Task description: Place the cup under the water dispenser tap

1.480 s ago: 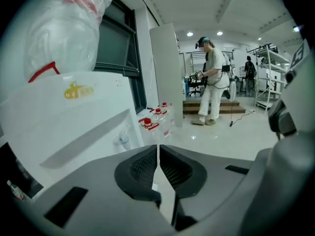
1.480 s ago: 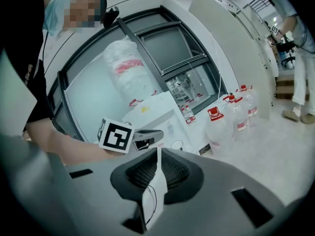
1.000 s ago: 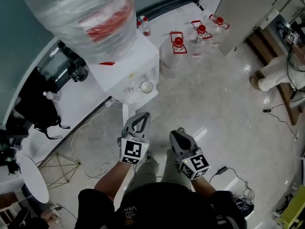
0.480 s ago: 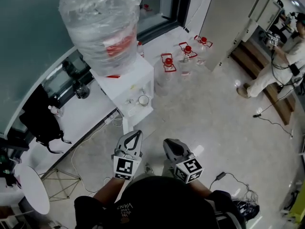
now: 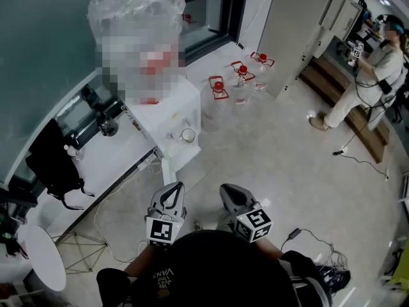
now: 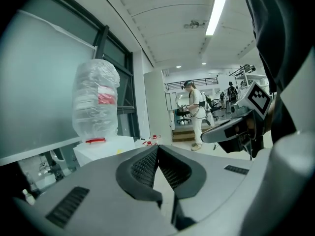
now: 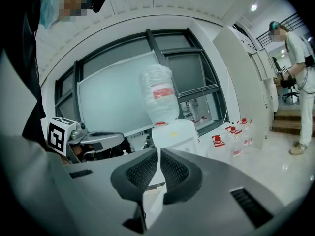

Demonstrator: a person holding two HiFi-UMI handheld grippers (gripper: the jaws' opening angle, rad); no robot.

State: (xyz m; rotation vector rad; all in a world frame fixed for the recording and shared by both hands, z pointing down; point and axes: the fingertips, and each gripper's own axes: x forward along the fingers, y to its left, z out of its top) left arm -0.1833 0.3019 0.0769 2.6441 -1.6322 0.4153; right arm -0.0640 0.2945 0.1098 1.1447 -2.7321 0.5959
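A white cup (image 5: 188,135) stands in the recess of the white water dispenser (image 5: 167,104), below its taps. A big plastic-wrapped bottle (image 6: 96,100) sits on top of the dispenser. My left gripper (image 5: 174,188) and right gripper (image 5: 228,190) are held side by side near my body, well short of the dispenser and pointing toward it. Both are shut with nothing between the pads. In the left gripper view the left gripper (image 6: 157,149) shows its pads pressed together, and in the right gripper view the right gripper (image 7: 159,152) does too.
Several red-capped water bottles (image 5: 234,86) stand on the floor to the right of the dispenser. A white table (image 5: 105,162) with a black bag (image 5: 54,158) is to its left. Cables (image 5: 121,226) lie on the floor. A person in white (image 5: 364,75) stands far right.
Both grippers have drawn back and risen away from the dispenser, which now looks smaller and farther off. Both stayed shut and empty.
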